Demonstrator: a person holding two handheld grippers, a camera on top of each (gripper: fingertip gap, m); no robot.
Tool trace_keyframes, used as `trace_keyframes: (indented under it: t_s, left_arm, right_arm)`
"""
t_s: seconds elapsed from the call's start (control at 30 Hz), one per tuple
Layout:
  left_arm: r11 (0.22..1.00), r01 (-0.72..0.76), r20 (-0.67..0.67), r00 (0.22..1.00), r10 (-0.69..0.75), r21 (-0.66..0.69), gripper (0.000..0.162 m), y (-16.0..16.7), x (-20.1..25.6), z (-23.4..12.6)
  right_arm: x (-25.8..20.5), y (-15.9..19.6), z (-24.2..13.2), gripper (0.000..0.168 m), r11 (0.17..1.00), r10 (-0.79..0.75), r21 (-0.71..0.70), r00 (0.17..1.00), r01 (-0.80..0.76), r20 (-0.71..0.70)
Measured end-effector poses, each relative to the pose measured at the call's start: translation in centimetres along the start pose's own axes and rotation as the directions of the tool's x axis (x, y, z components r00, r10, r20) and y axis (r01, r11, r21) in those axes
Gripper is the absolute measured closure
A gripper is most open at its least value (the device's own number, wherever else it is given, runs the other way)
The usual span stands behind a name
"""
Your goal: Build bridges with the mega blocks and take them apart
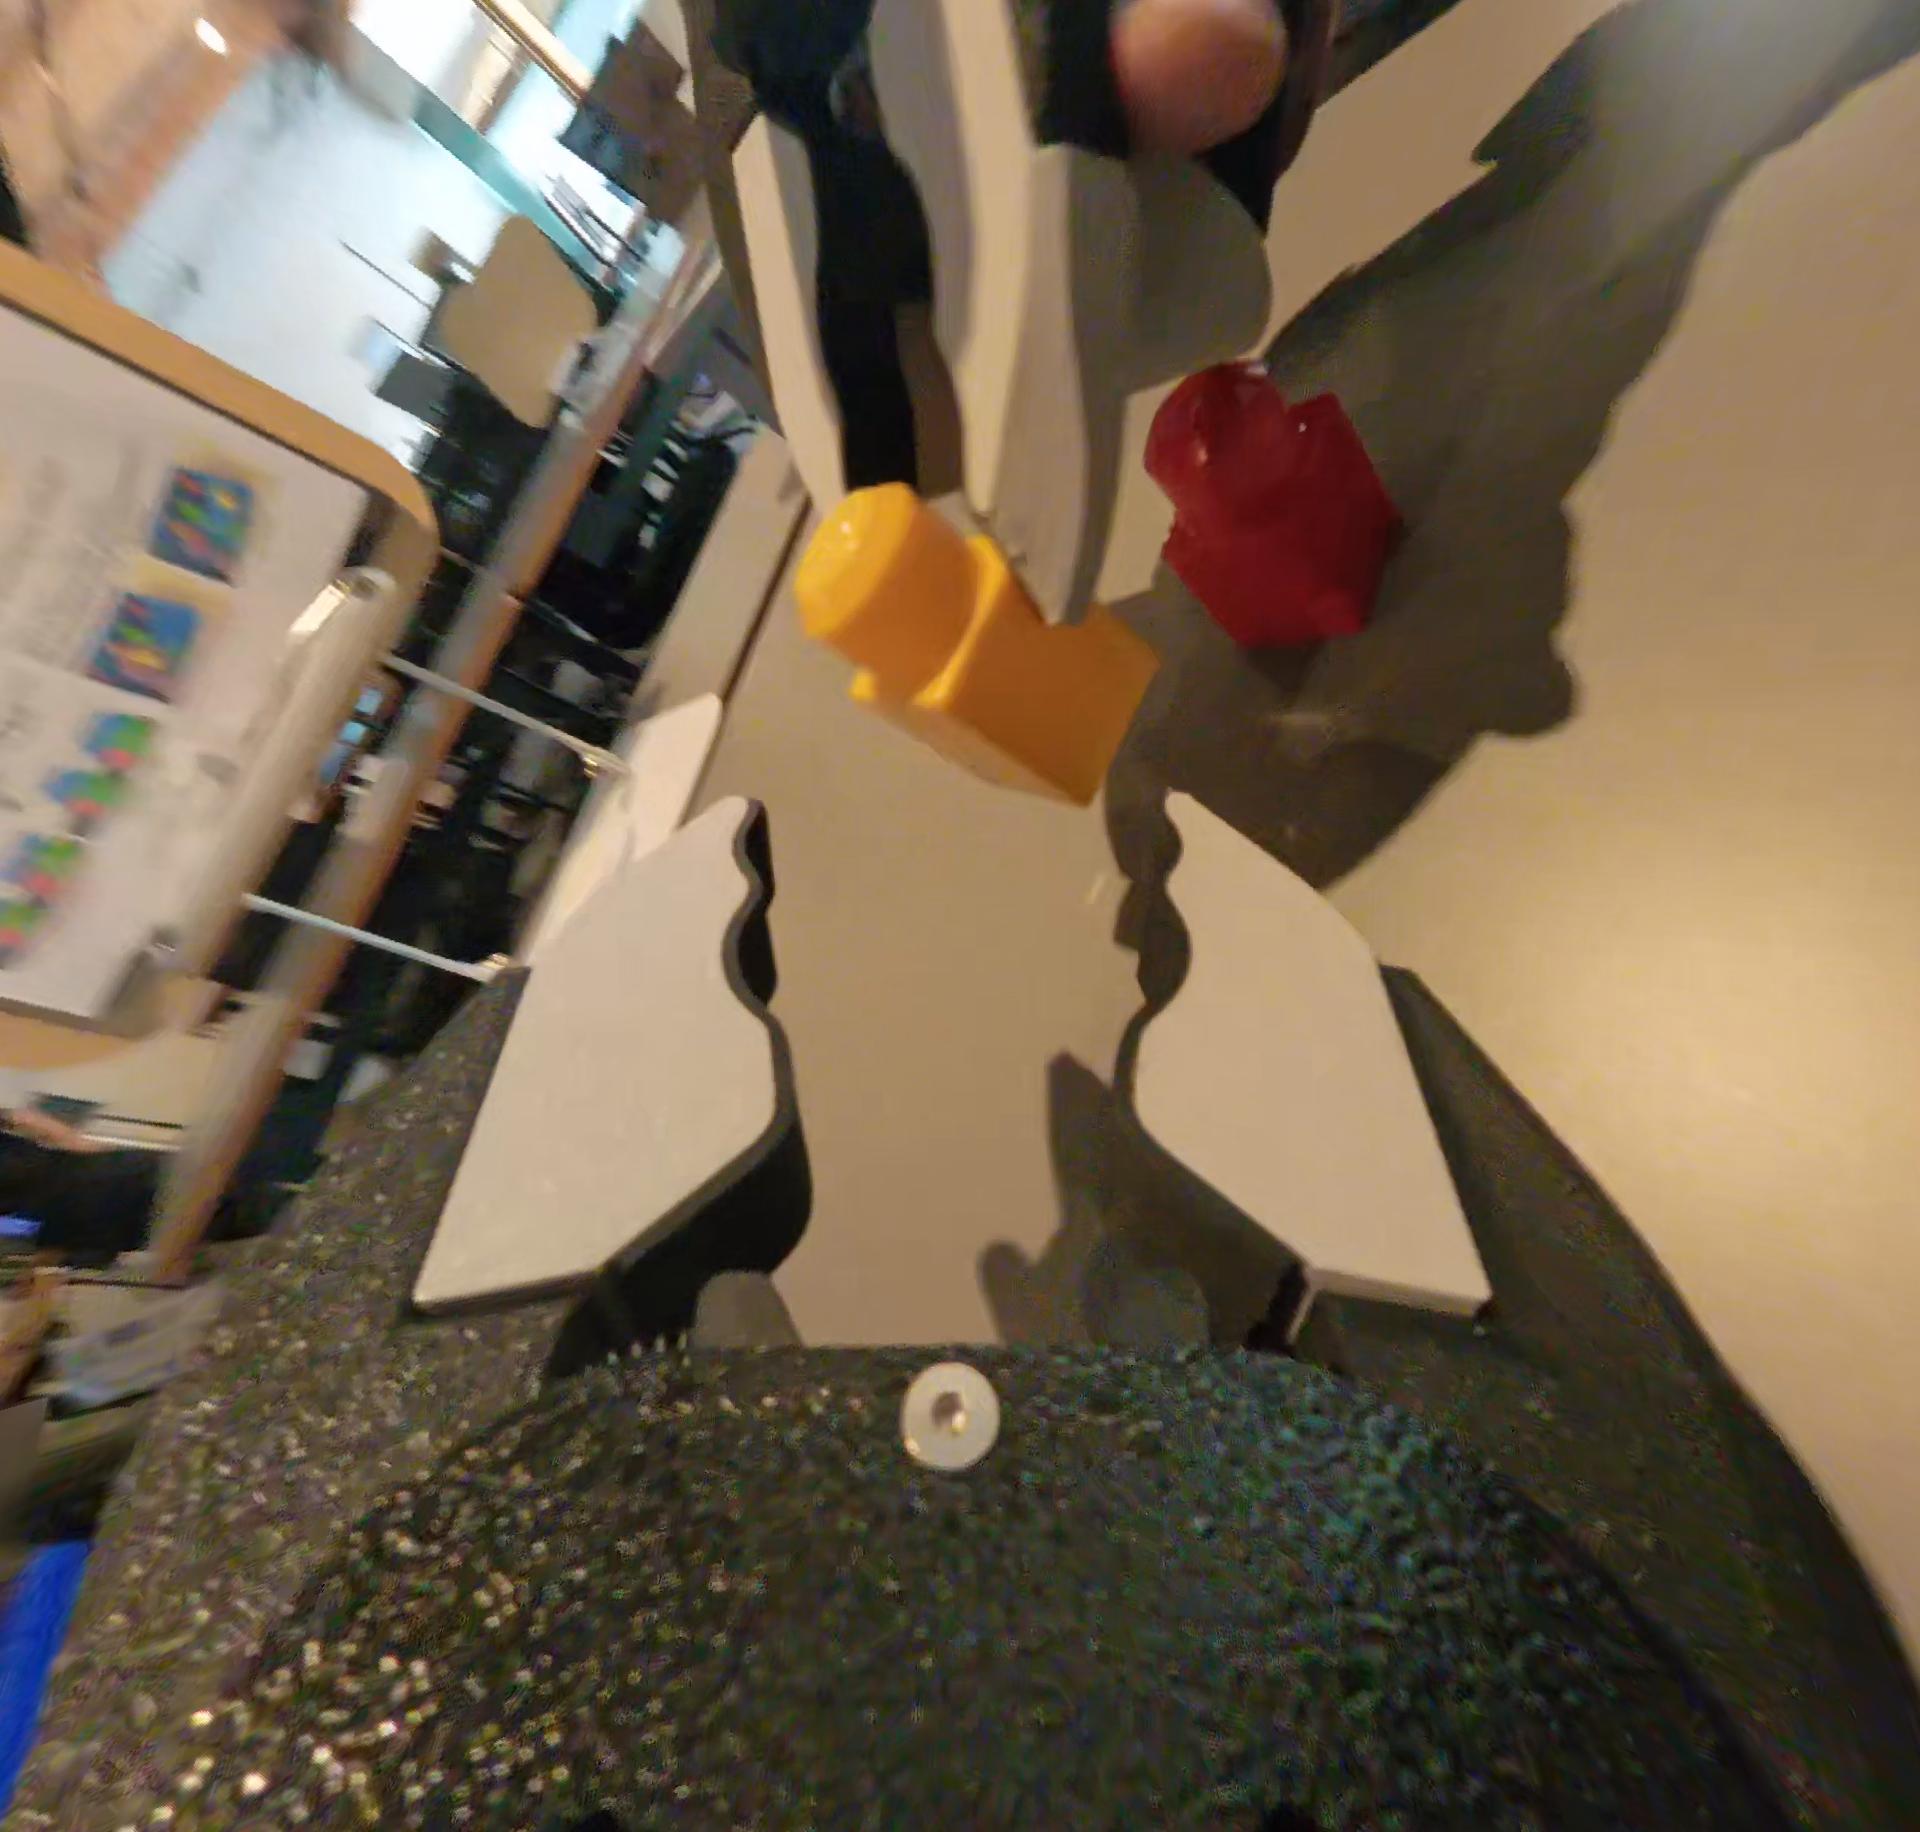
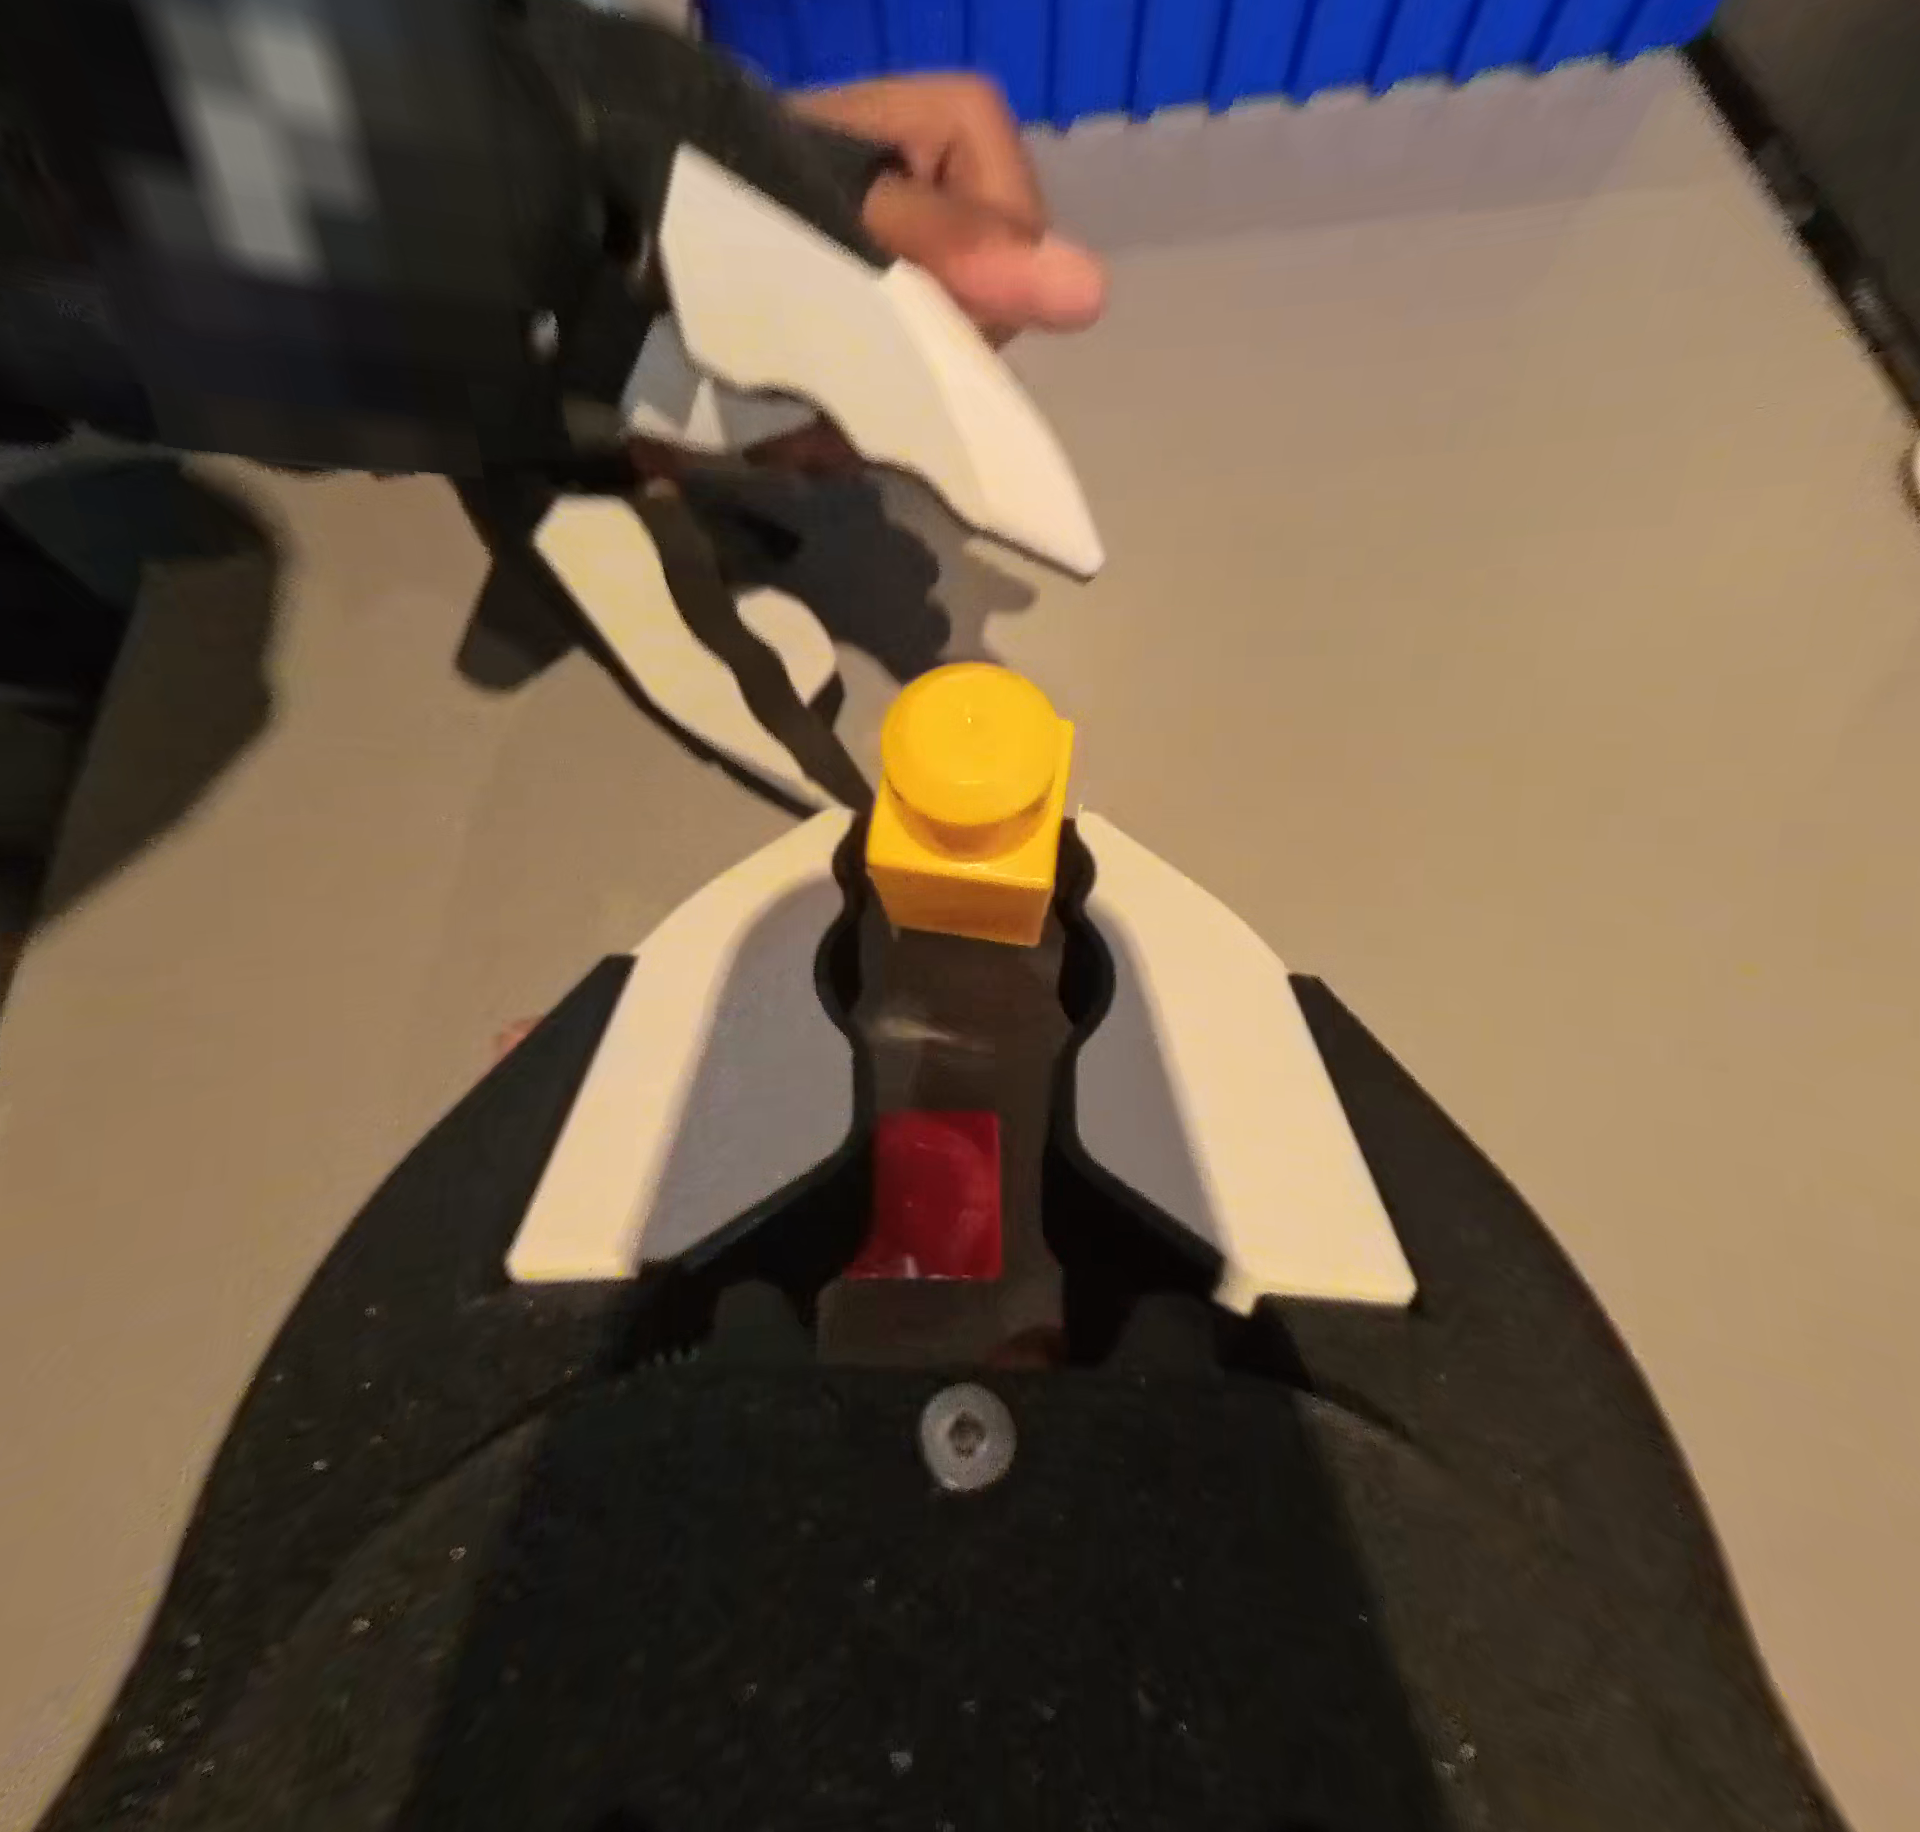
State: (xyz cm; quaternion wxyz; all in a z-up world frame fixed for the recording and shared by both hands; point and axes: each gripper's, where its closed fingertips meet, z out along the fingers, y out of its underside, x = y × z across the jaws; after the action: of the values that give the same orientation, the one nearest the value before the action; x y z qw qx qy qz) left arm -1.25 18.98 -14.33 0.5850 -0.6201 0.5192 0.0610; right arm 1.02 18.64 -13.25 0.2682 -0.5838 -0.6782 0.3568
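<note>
My right gripper is shut on a yellow one-stud mega block and holds it above the beige table, stud pointing away from the camera. A red block lies on the table below, seen between the fingers. In the left wrist view the yellow block hangs from the right gripper, which comes in from the top, and the red block lies just beyond it. My left gripper is open and empty, a short way in front of the yellow block. It also shows open in the right wrist view.
A blue ribbed bin stands at the table's far edge. A person's hand holds the left gripper. A wood-framed board with coloured pictures and dark furniture stand beyond the table edge on the left.
</note>
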Motion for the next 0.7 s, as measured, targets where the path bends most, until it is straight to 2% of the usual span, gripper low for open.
trace_keyframes:
  t_s: [0.13,0.27,0.3,0.4,0.47,0.57,0.7]
  left_arm:
    - [0.992,0.122,-0.086,0.989,-0.123,-0.015,0.096,1.4,0.5,-0.4]
    - [0.990,0.092,-0.166,0.980,-0.109,-0.104,0.096,2.7,2.3,0.3]
    - [0.989,0.093,-0.195,0.974,-0.114,-0.112,0.102,2.7,2.8,0.4]
    - [0.985,0.134,-0.293,0.943,-0.160,-0.106,0.100,2.1,4.0,0.4]
    - [0.982,0.143,-0.351,0.920,-0.177,-0.120,0.097,2.1,4.4,0.3]
    - [0.973,0.193,-0.438,0.869,-0.229,-0.126,0.092,1.9,4.6,0.1]
    - [0.952,0.286,-0.555,0.778,-0.295,-0.106,0.096,0.8,4.8,0.7]
  right_arm:
    - [-0.3,2.0,1.6,0.133,0.990,-0.026,-0.134,0.998,0.034,0.060]
    - [-0.9,4.0,2.9,0.131,0.968,-0.066,-0.238,0.995,0.083,0.076]
    - [-0.9,4.3,3.2,0.130,0.963,-0.080,-0.251,0.994,0.095,0.071]
    - [-0.8,4.4,2.8,0.125,0.962,-0.092,-0.253,0.994,0.102,0.053]
    - [-0.7,4.5,1.4,0.109,0.965,-0.110,-0.237,0.994,0.112,0.018]
    - [-1.3,4.9,-1.4,0.104,0.986,-0.093,-0.141,0.996,0.092,0.004]
    - [-1.1,7.0,-3.4,0.104,0.998,0.037,-0.048,0.999,-0.037,-0.015]
